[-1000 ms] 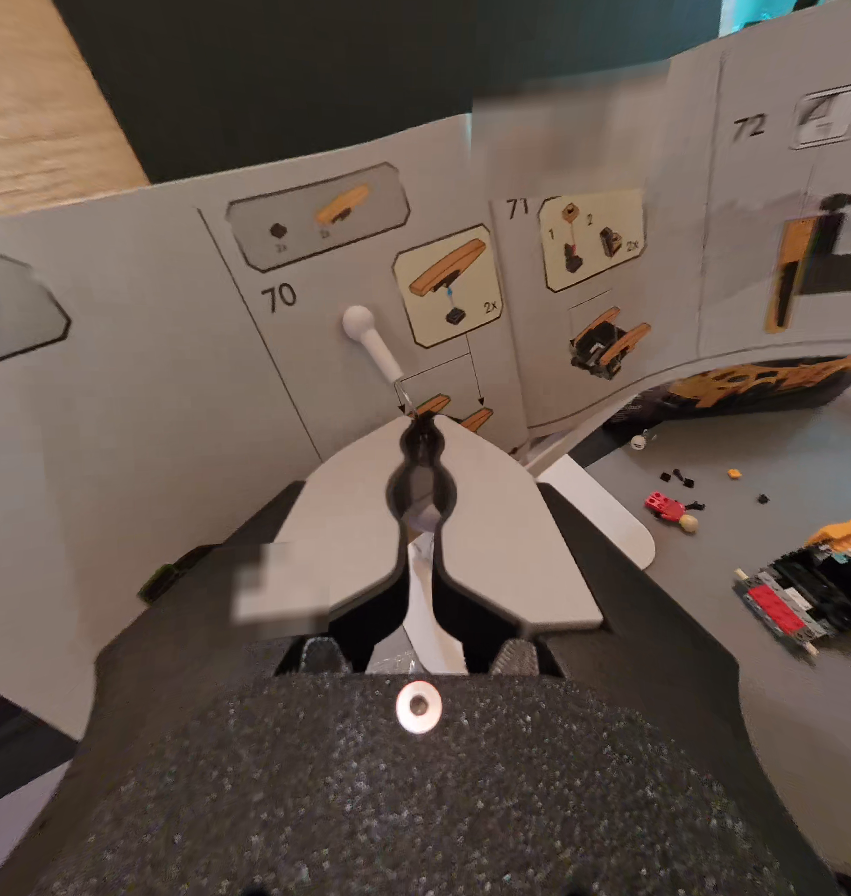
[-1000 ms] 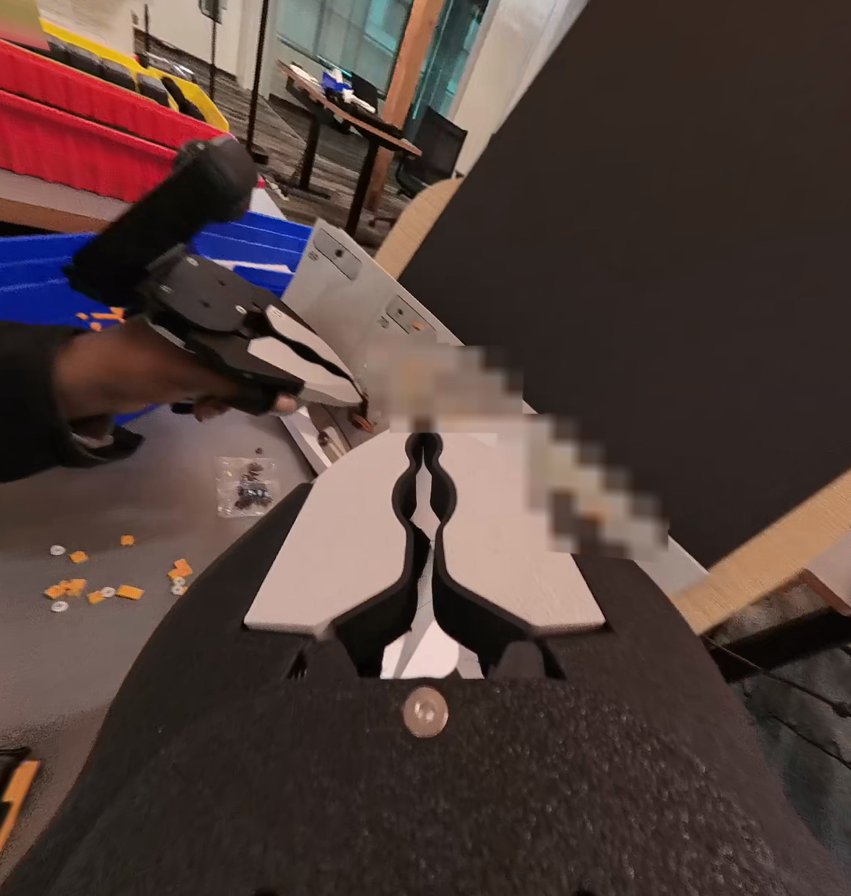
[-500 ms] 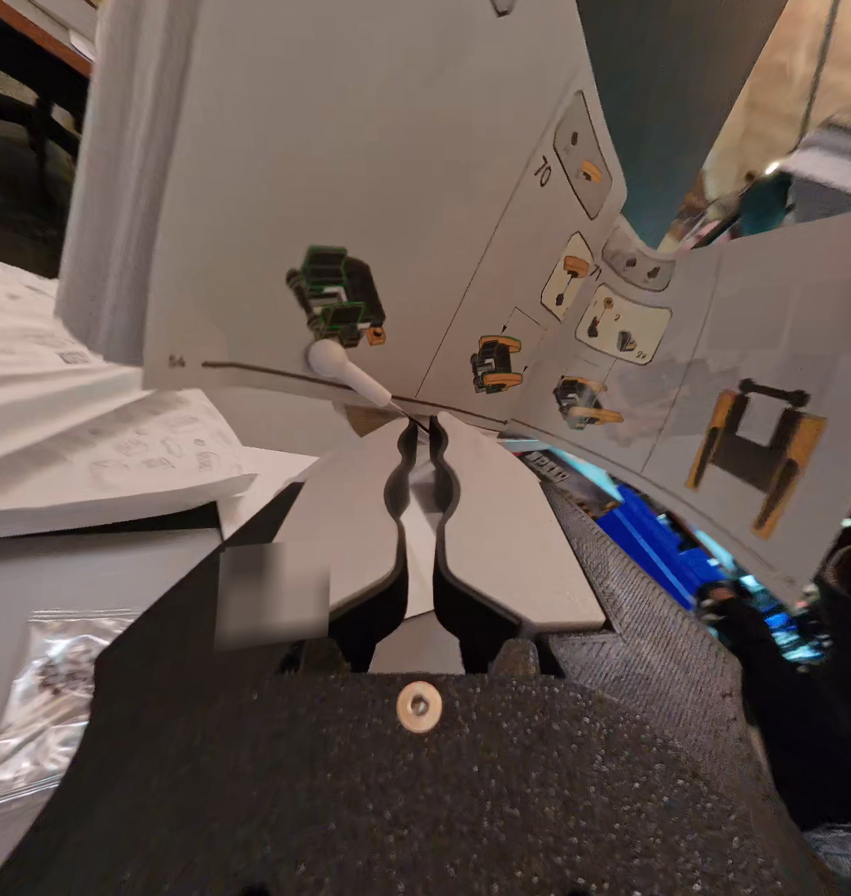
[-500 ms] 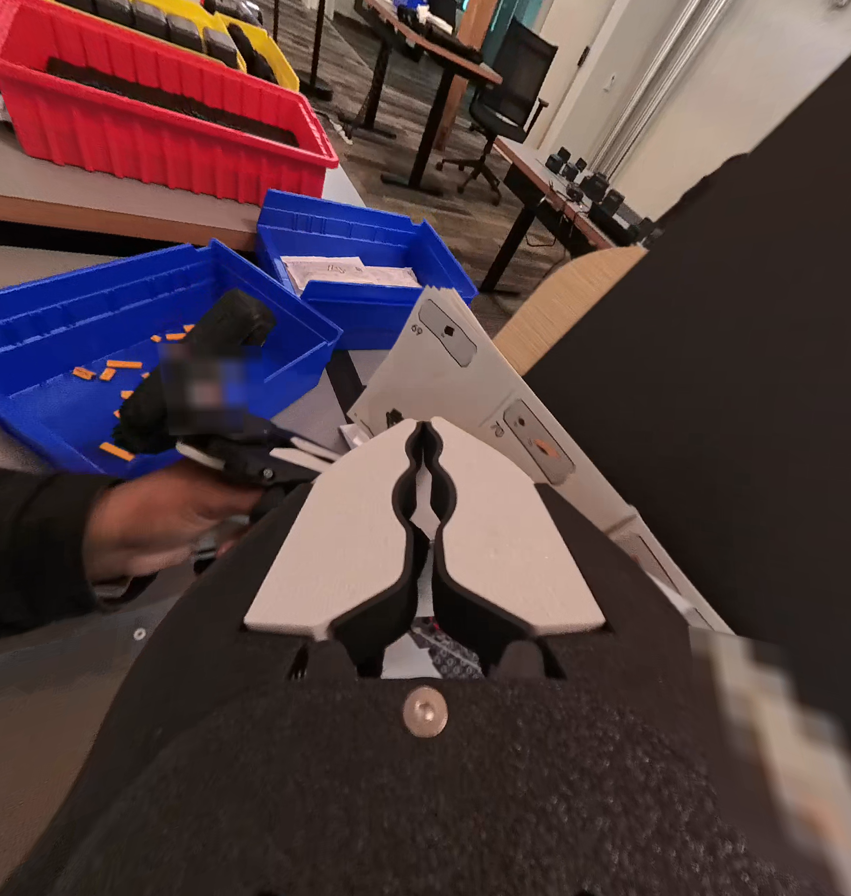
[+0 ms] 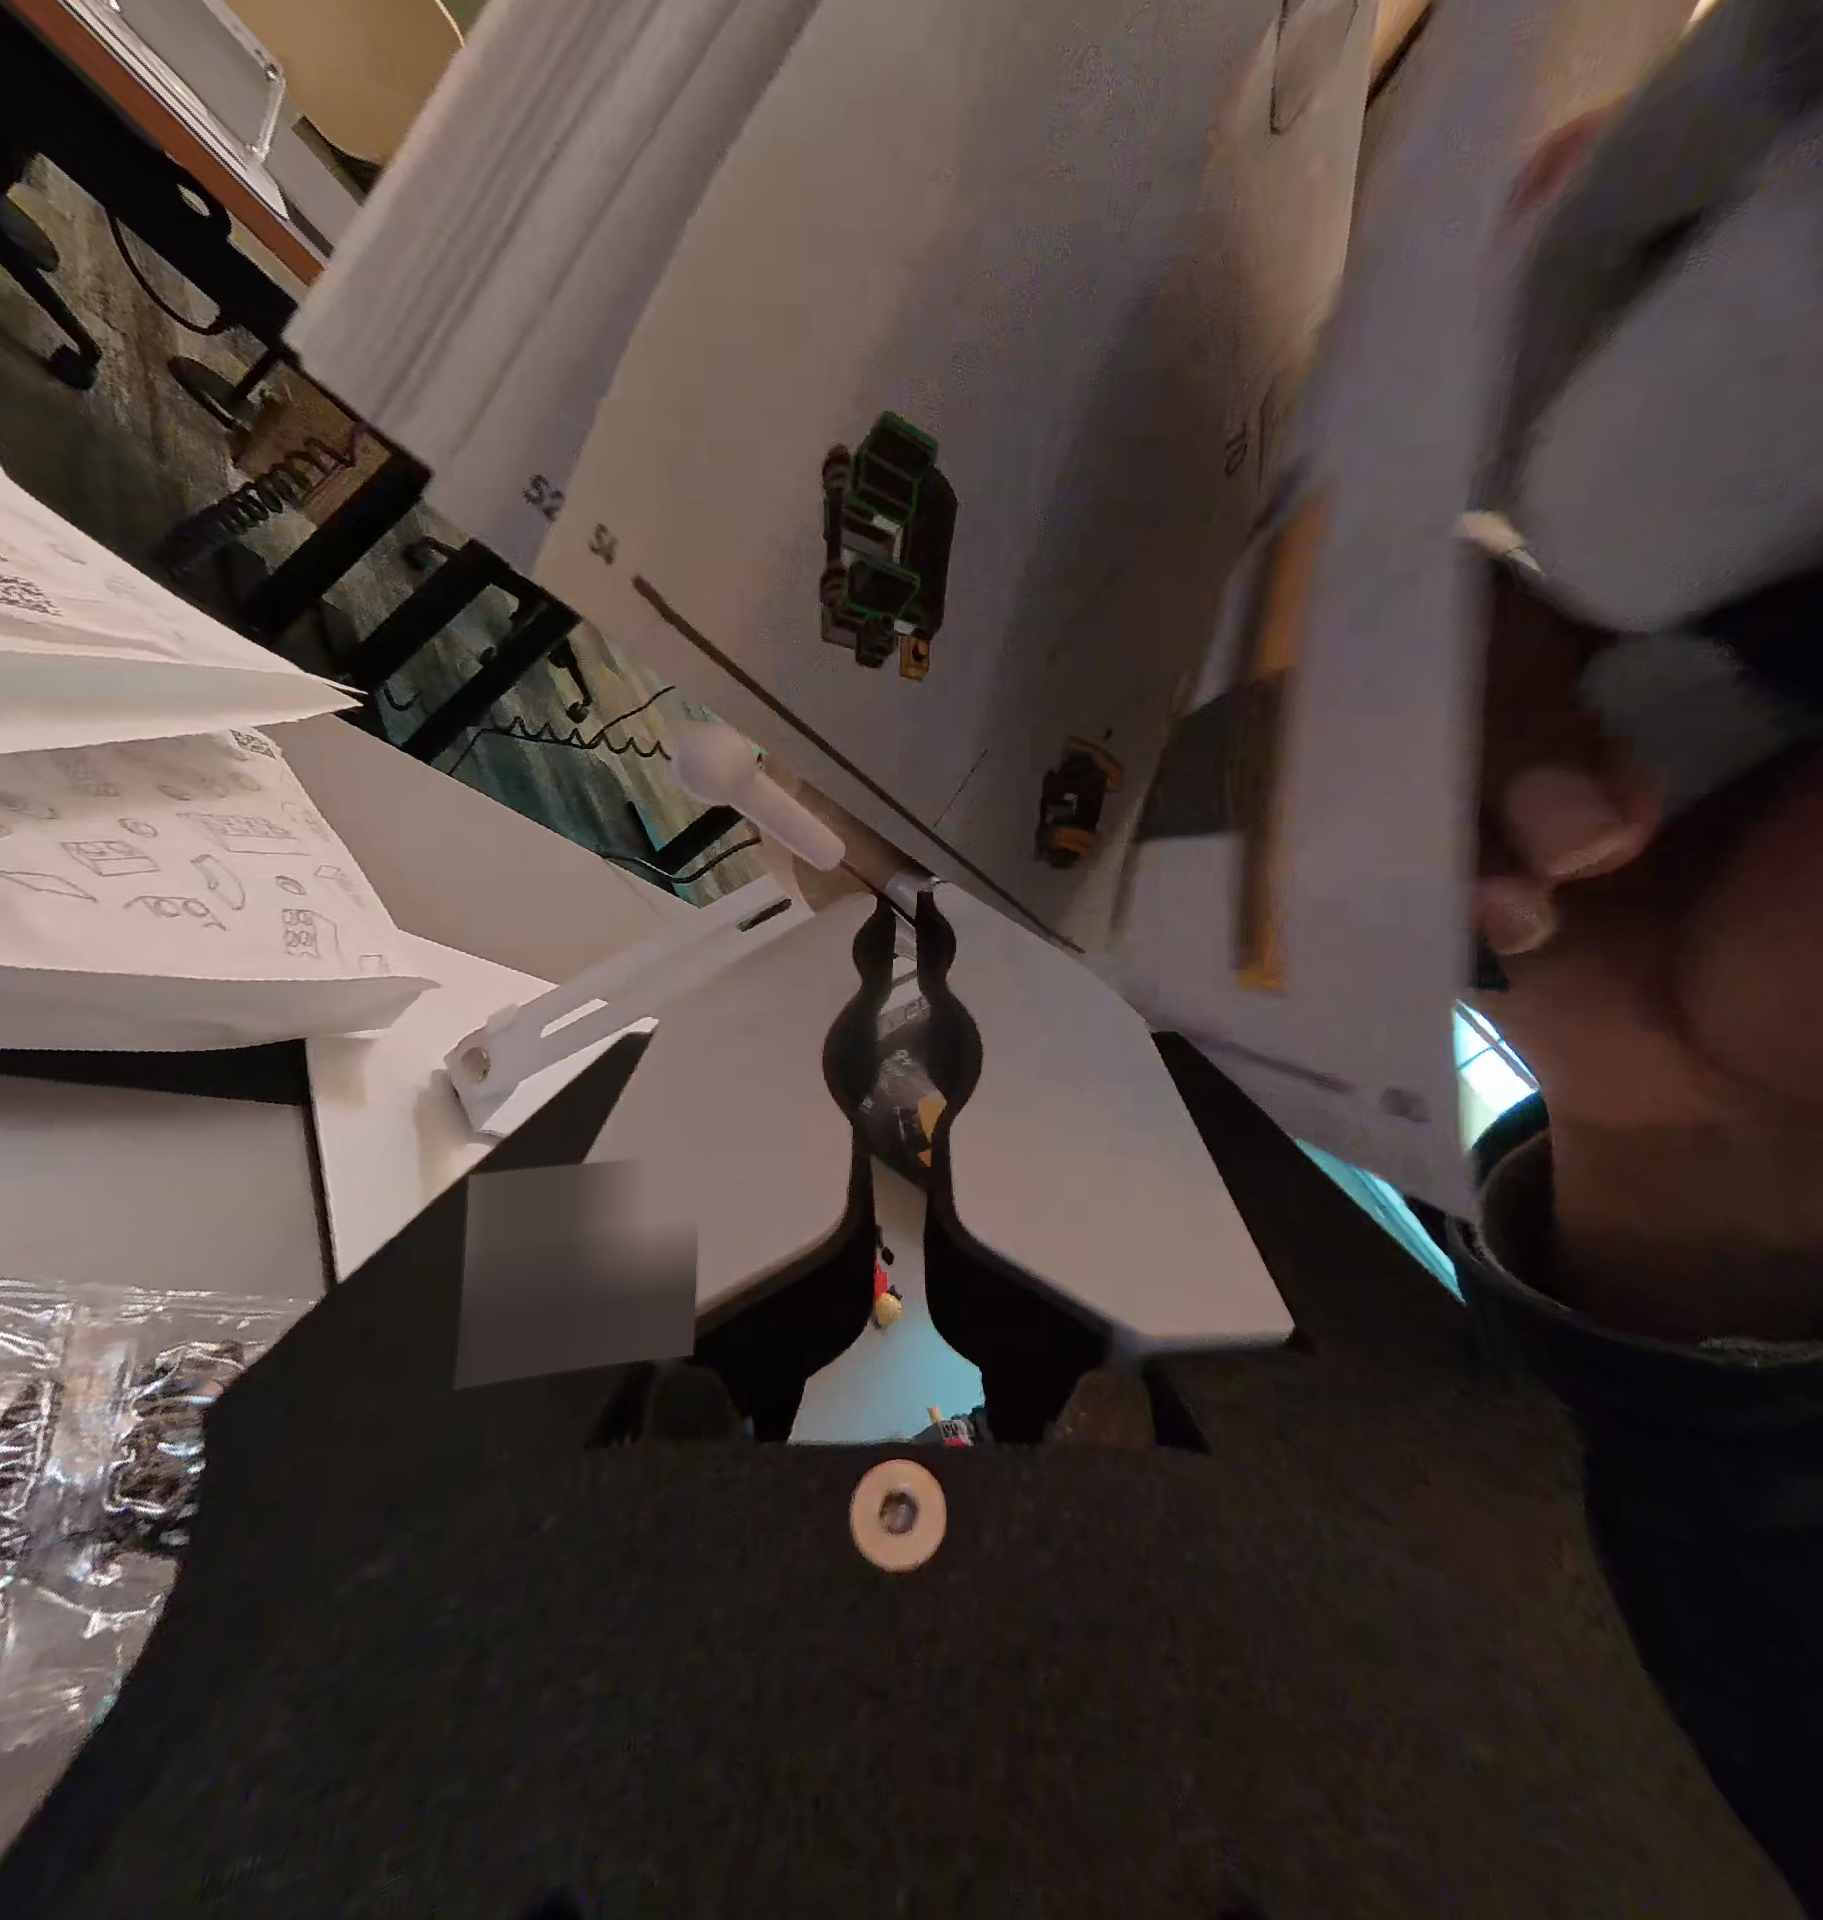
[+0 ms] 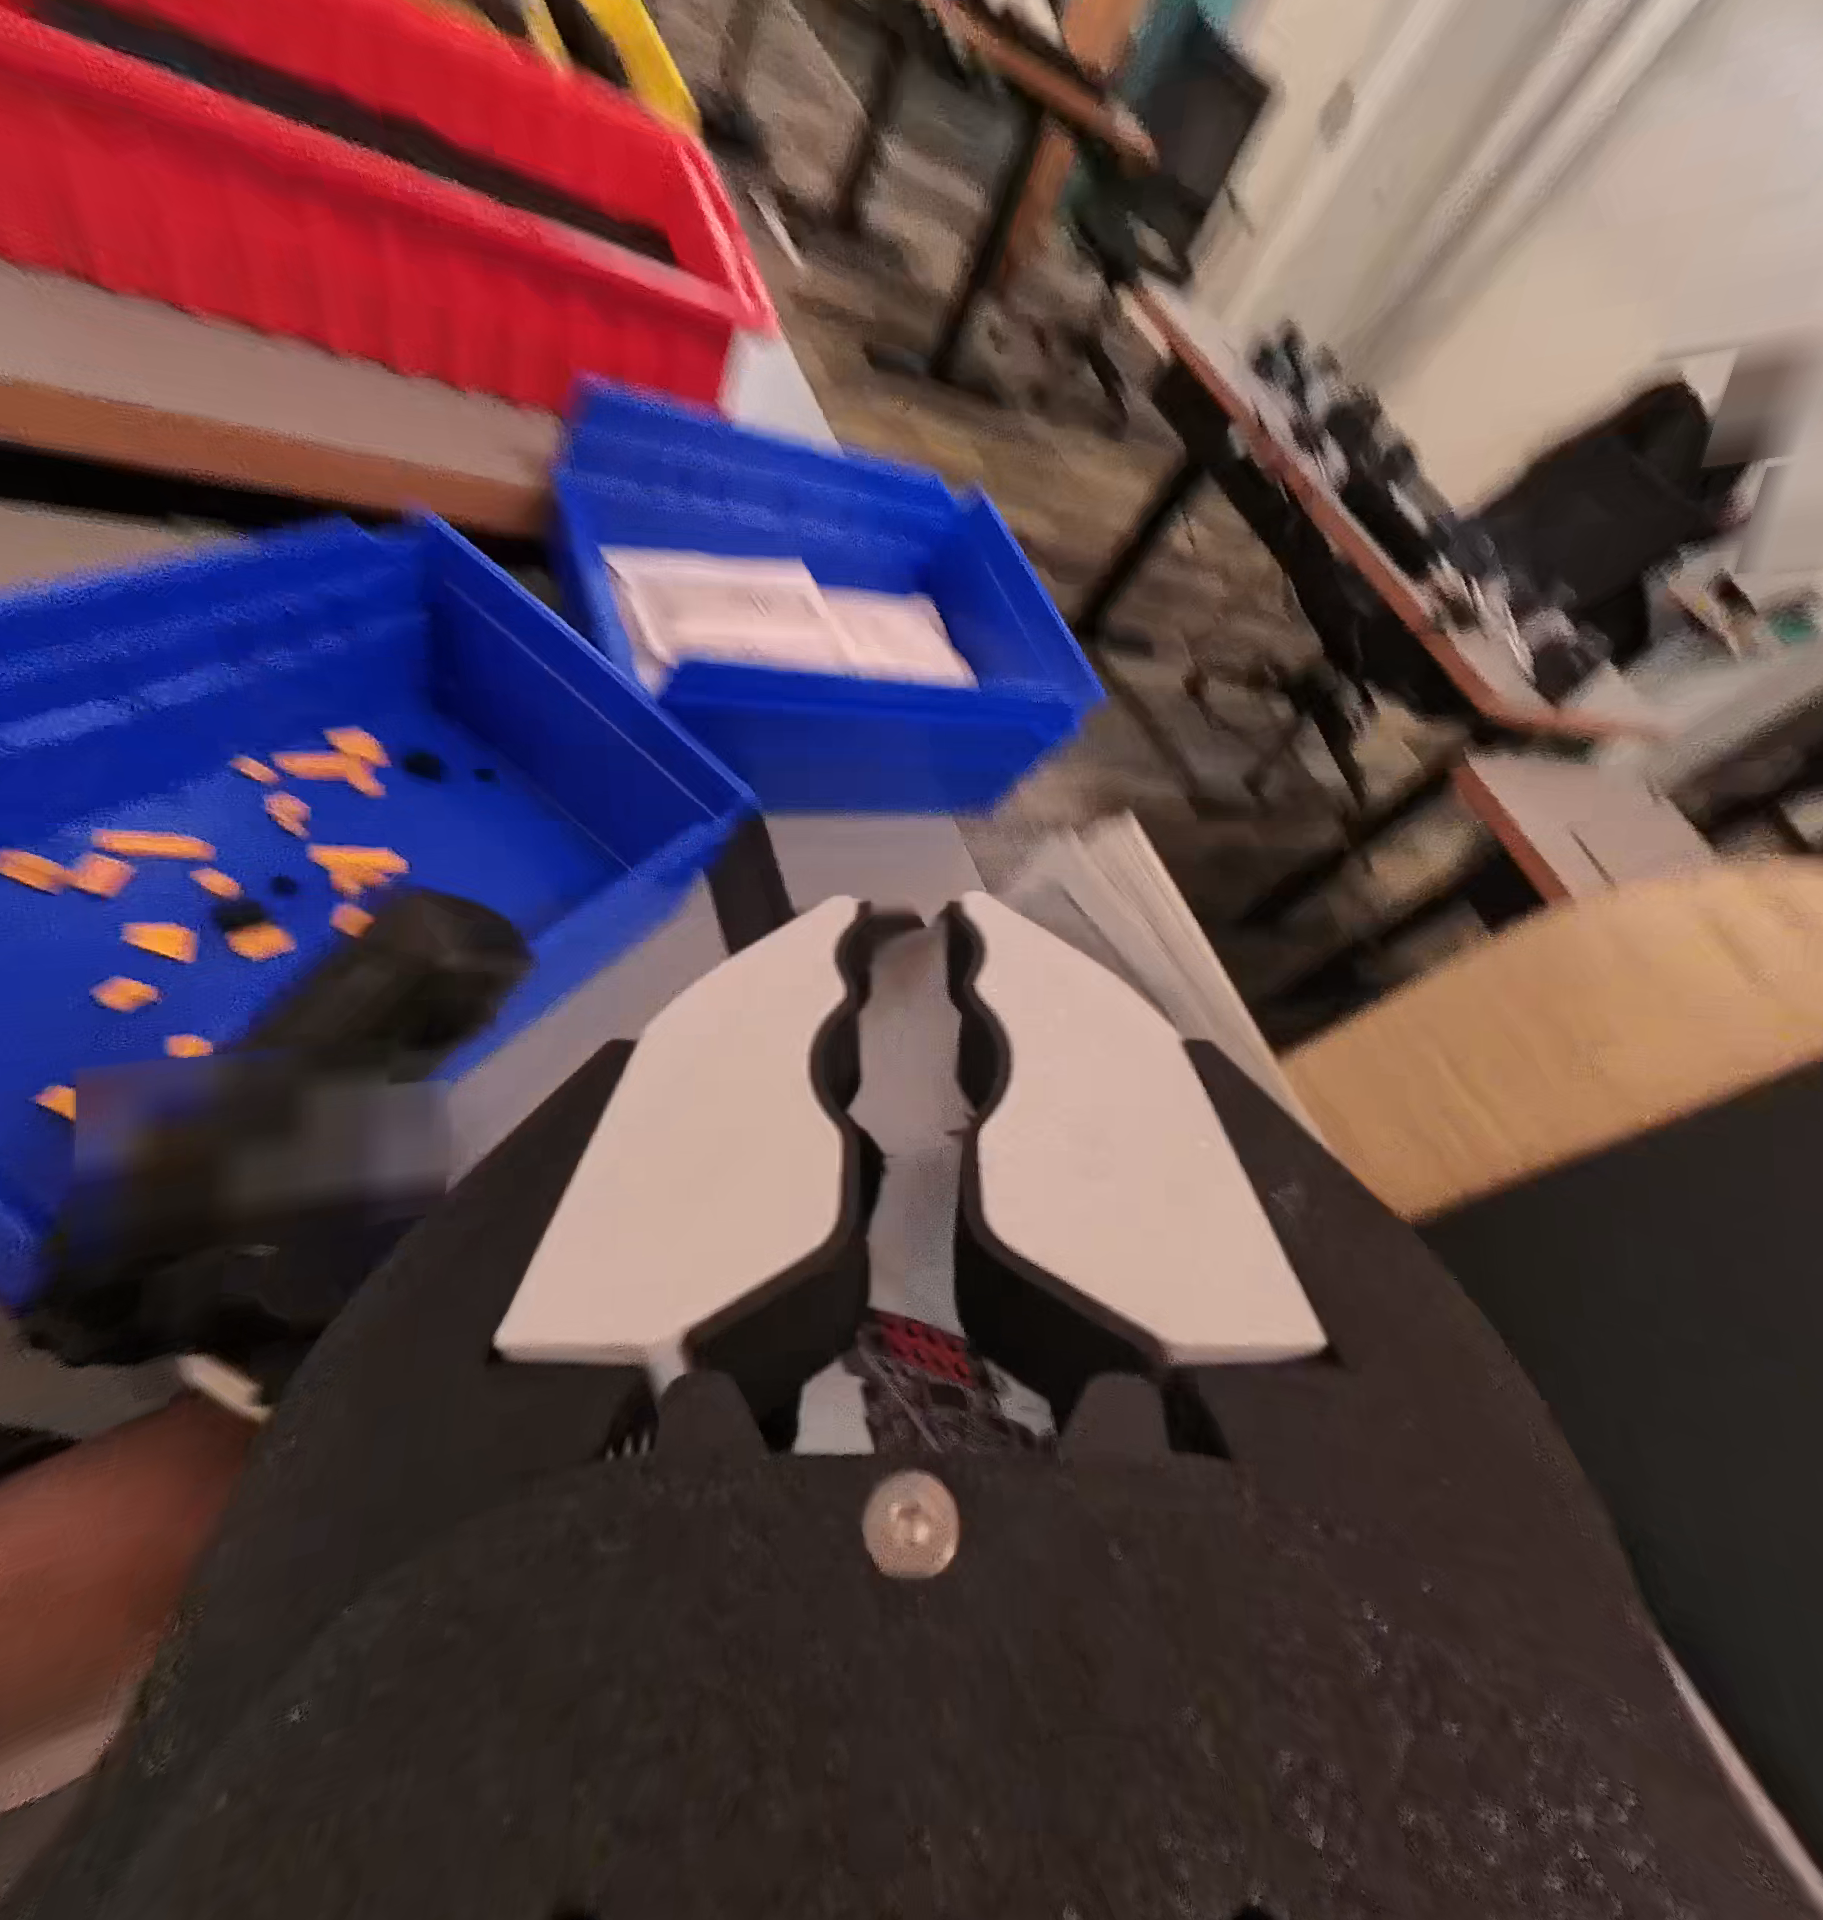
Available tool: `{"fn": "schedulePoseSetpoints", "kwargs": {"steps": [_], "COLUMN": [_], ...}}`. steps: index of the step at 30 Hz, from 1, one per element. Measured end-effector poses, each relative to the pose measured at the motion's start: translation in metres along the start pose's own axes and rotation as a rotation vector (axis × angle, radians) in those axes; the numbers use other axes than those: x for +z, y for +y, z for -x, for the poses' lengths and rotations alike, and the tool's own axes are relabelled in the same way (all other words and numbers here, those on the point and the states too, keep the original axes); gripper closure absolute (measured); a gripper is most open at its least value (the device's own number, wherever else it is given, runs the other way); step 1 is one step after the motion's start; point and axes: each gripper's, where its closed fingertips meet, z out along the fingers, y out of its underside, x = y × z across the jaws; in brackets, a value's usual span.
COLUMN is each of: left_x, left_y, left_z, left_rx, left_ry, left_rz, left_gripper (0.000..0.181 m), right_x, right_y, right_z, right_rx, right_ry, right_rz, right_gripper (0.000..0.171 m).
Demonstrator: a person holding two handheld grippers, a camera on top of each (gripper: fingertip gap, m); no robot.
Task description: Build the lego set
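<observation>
In the left wrist view the open instruction booklet (image 5: 886,312) stands tilted over my left gripper (image 5: 905,904), with its lower page edge at the tips. The left gripper is shut on a thin white ball-tipped stick (image 5: 751,790) that points up and left. Whether the page is also pinched I cannot tell. My right gripper (image 6: 905,914) is slightly open and empty, tips just before the booklet's page edges (image 6: 1115,894). A partly built lego model (image 6: 917,1361) shows through the gap below the fingers. The left gripper (image 6: 367,987) is a dark blur at left.
A blue bin (image 6: 574,914) holds several loose orange pieces. A second blue bin (image 6: 865,727) holds white paper, with a red bin (image 6: 315,208) behind. Paper sheets (image 5: 107,831), a white stand arm (image 5: 595,1008) and a parts bag (image 5: 55,1455) lie left. A hand (image 5: 1613,935) is close at right.
The booklet pages have swung over and up across the left view. My right gripper, shut before, has opened a little and swung toward the blue bins. The left gripper stays shut on the stick.
</observation>
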Motion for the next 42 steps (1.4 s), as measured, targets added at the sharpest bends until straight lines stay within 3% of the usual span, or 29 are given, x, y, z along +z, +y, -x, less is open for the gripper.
{"fn": "schedulePoseSetpoints", "kwargs": {"steps": [3, 6, 8, 12, 15, 17, 23, 32, 36, 42], "left_x": [0.000, 0.000, 0.000, 0.001, 0.001, 0.001, 0.000, -0.002, -0.003, 0.007], "left_y": [0.000, 0.000, 0.000, -0.001, -0.001, -0.001, 0.000, 0.001, 0.000, -0.007], "left_z": [0.000, 0.000, -0.001, -0.001, 0.000, 0.000, -0.001, -0.006, -0.011, -0.028], "left_rx": [-0.010, -0.019, -0.021, -0.021, -0.026, -0.025, -0.040, -0.124, 0.024, 0.559], "left_ry": [0.010, 0.017, 0.018, 0.016, 0.017, 0.016, 0.041, 0.116, 0.040, -0.189], "left_rz": [0.000, 0.000, 0.001, -0.006, -0.013, -0.018, -0.018, -0.116, -0.157, -0.080], "left_gripper": [0.178, 0.178, 0.178, 0.178, 0.178, 0.178, 0.179, 0.180, 0.180, 0.179], "right_x": [-0.048, -0.121, -0.152, -0.180, -0.173, -0.158, -0.104, -0.077, -0.076, -0.074], "right_y": [-0.067, -0.104, -0.081, 0.032, 0.107, 0.127, 0.136, 0.121, 0.121, 0.122], "right_z": [0.017, -0.012, -0.044, -0.097, -0.102, -0.092, -0.069, -0.070, -0.072, -0.073], "right_rx": [0.056, 0.119, 0.030, -0.283, -0.398, -0.508, -0.764, -0.697, -0.676, -0.630], "right_ry": [-0.172, -0.167, -0.015, 0.276, 0.313, 0.326, 0.321, 0.340, 0.361, 0.373], "right_rz": [-0.331, -0.557, -0.499, -0.135, 0.068, 0.134, 0.333, 0.373, 0.362, 0.341], "right_gripper": [0.147, 0.145, 0.144, 0.154, 0.163, 0.164, 0.139, 0.125, 0.125, 0.125]}}
